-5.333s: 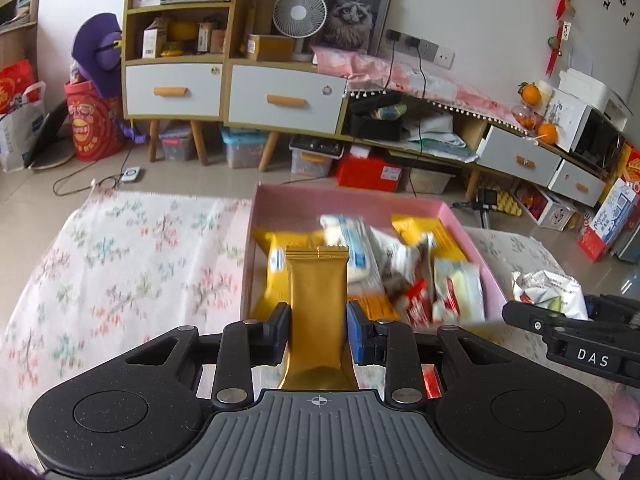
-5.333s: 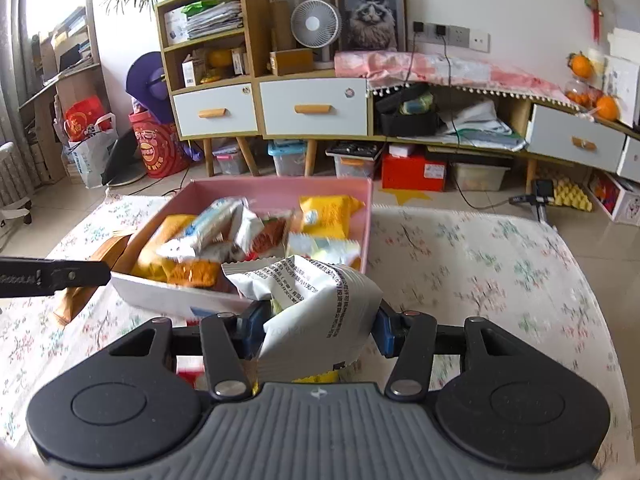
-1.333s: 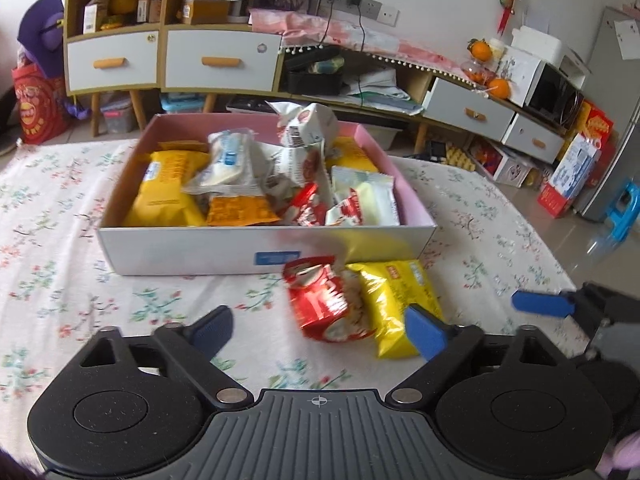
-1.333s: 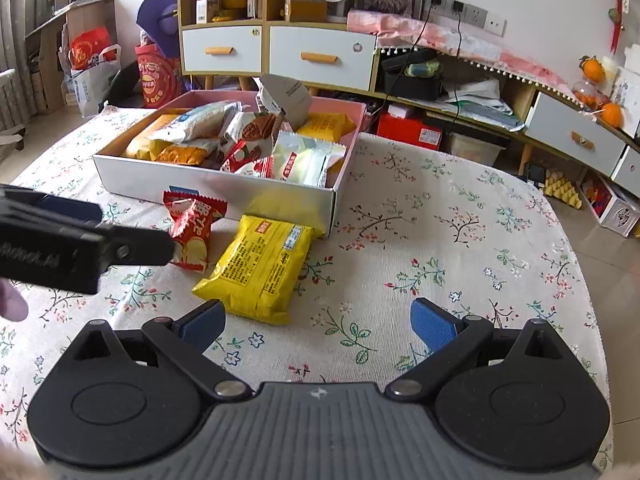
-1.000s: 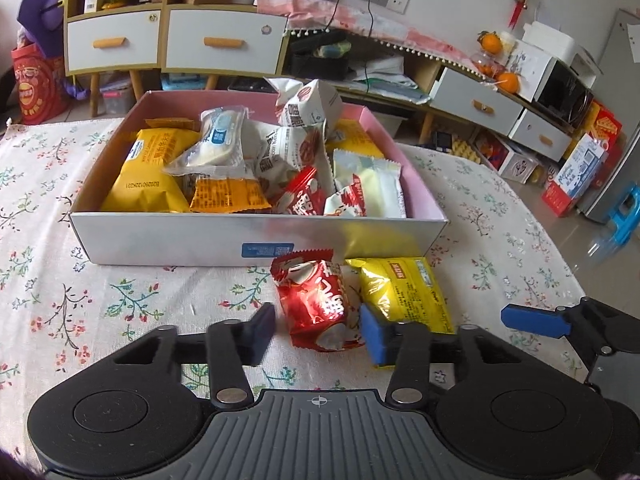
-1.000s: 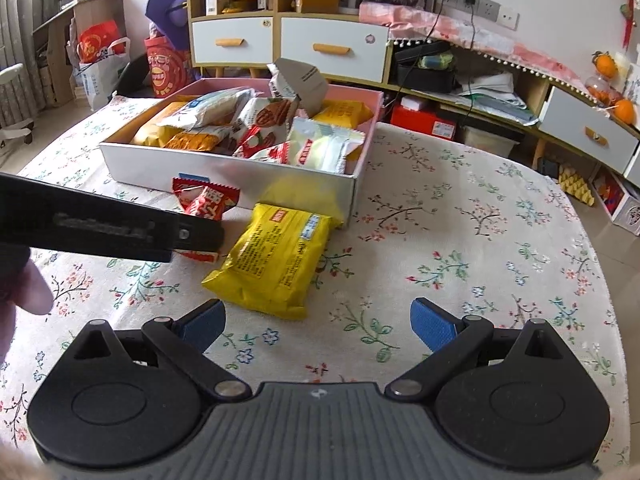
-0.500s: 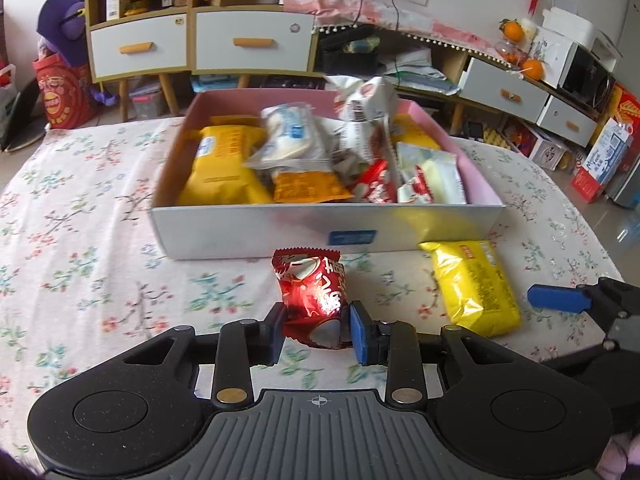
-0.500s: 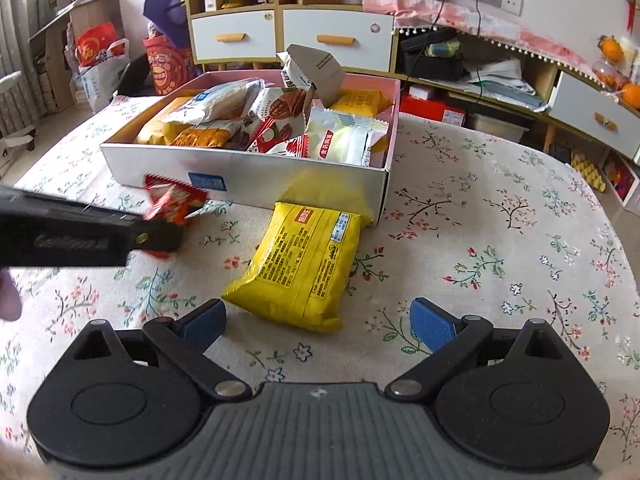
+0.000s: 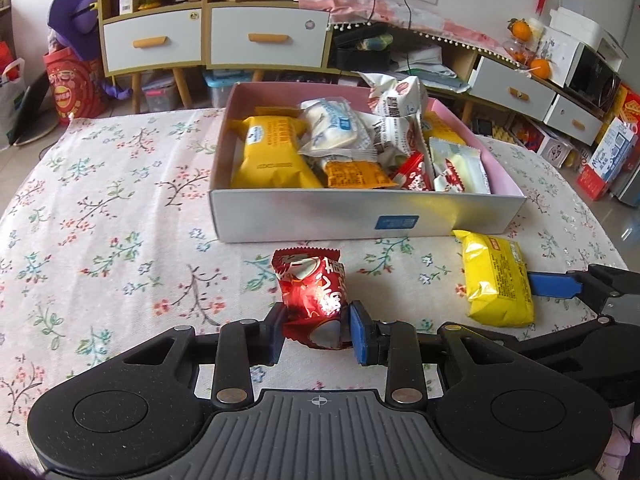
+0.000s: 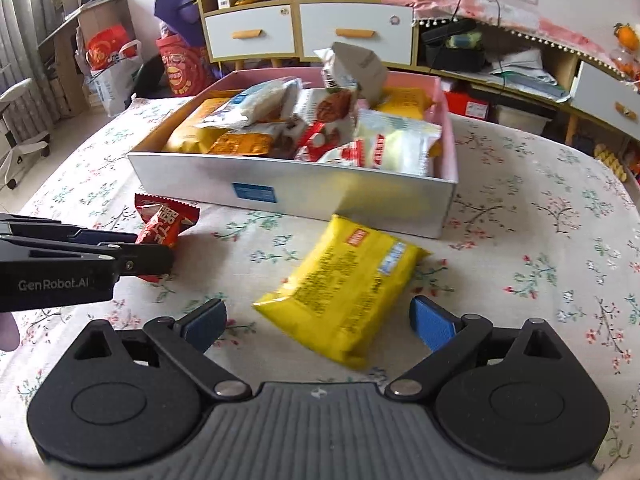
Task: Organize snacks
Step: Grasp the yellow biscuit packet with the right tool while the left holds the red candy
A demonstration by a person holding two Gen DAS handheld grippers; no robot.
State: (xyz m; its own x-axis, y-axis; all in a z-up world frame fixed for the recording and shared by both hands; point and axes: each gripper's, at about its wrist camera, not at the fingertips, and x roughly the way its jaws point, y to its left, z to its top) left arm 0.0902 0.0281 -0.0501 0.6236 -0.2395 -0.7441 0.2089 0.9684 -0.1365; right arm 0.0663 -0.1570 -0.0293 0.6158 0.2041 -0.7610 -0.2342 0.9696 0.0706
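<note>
Red crinkled foil snack packet (image 9: 314,294), on the floral-clothed counter (image 9: 120,240) before the pink-lined white cardboard box (image 9: 360,220), clamped at its lower end by the left gripper (image 9: 316,330). Lift clear of the box wall before releasing. Right gripper (image 10: 318,320) spread wide around the yellow plastic packet (image 10: 344,284).

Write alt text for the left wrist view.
The left gripper has its jaws shut on a red snack packet above a floral tablecloth. Behind it stands a pink box full of snacks, with a yellow packet to the right.
</note>
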